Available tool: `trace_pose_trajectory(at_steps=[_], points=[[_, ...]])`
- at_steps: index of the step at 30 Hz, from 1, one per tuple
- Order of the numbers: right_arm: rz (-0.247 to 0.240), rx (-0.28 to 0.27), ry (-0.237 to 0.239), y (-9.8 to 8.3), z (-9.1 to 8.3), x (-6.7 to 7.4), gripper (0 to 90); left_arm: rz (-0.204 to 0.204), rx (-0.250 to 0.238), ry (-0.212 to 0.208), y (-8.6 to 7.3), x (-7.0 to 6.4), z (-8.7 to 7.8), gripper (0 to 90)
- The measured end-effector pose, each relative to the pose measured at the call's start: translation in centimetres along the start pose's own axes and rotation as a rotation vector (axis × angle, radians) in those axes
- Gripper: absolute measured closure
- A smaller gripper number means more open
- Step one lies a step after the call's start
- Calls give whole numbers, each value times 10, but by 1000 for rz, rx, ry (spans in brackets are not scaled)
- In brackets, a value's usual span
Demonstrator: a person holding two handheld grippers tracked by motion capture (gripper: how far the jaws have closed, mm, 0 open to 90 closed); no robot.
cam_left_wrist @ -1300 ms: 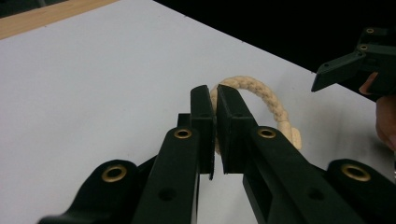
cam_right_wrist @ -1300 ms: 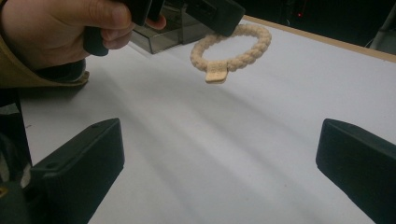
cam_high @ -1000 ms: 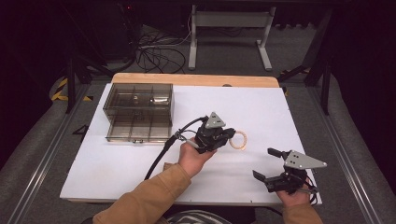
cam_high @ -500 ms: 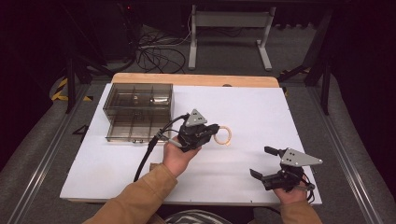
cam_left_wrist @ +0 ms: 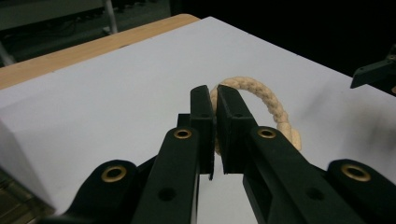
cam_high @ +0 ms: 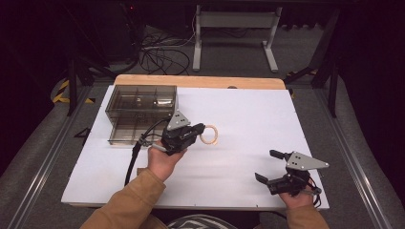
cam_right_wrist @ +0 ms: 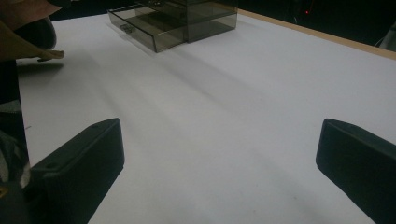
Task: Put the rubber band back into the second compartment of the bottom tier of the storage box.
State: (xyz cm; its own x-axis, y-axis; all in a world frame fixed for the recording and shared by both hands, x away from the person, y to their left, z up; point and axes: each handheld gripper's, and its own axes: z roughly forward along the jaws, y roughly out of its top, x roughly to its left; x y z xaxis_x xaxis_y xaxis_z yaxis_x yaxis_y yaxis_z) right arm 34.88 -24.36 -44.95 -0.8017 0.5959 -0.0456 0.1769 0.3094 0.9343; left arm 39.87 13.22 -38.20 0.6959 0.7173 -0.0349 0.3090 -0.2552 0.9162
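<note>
Here, left claw (cam_left_wrist: 215, 116) clamped on rope ring (cam_left_wrist: 261, 100)

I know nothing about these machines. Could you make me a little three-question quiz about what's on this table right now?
1. True or false: the left gripper is shut on the rope ring.
2. How do the right gripper's jaws stand: A wide apart, B pressed together?
3. Which part of the smoky plastic box stands pulled out toward the person?

Key: 1 true. 2 A. 3 its lower drawer.
</note>
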Motion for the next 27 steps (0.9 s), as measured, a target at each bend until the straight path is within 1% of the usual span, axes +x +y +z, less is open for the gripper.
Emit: trace_pose_trajectory(at_steps=[6,10,13,22,26,27], points=[[2,3,-1,-1,0,0,17,-18,-13,32,-3,13,-14,859],[4,3,-3,-1,-1,1,17,-15,-23,51,-5,20,-22,859],[5,4,-4,-1,-1,1,17,-4,-31,67,-7,26,-29,859],[5,4,-5,-1,-1,1,17,-21,-32,100,-14,42,-45,859],[5,4,-4,-1,-1,1,17,-10,-34,121,-18,47,-51,858],[4,3,-5,-1,-1,1,17,-13,-34,125,-20,49,-53,858]])
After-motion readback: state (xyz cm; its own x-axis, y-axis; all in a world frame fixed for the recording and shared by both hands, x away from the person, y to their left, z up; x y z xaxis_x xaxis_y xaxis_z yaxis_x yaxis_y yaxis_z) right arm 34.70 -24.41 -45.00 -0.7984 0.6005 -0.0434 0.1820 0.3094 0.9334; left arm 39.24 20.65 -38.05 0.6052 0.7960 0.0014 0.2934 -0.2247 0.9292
